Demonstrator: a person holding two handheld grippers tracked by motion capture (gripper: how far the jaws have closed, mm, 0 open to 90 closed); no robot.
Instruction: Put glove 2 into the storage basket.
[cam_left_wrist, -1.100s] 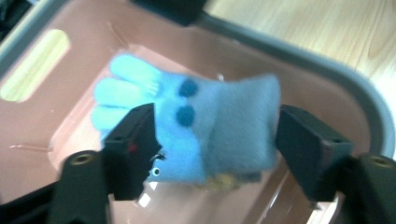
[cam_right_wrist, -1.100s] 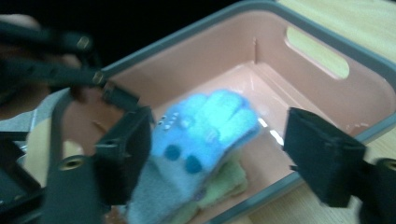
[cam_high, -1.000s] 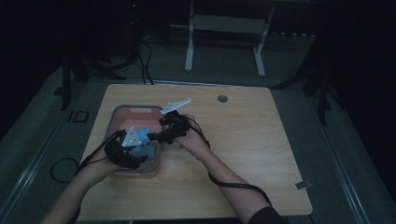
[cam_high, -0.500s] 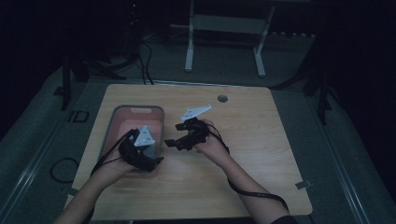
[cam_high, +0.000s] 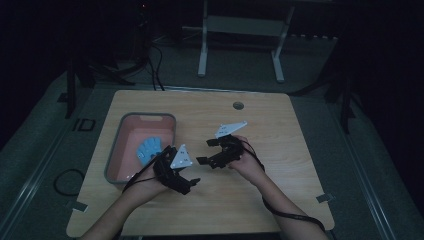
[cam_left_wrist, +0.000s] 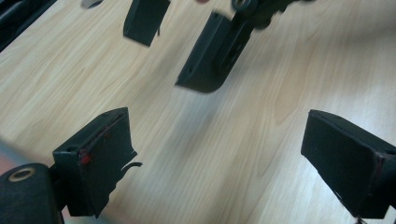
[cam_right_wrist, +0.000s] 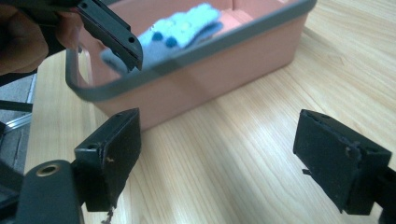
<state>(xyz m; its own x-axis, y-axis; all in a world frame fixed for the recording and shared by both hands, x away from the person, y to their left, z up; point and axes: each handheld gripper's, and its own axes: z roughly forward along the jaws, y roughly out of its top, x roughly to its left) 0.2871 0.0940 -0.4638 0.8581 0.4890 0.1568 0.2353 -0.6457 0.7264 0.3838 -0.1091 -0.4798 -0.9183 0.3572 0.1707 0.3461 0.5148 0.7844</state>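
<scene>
Where the high view dims it, blue cloth (cam_right_wrist: 187, 25) in pink bin (cam_right_wrist: 224, 70).

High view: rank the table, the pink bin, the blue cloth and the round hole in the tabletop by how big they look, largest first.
1. Table, by far the largest.
2. Pink bin, at the table's left side.
3. Blue cloth, lying inside the bin.
4. Round hole, near the far edge, the smallest.

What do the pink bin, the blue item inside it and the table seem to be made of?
Pink bin: probably plastic, smooth matte walls with a grey rim. Blue item: looks like soft fabric, fuzzy with darker dots. Table: wood or wood-look laminate, pale grain lines with a slight sheen.
</scene>
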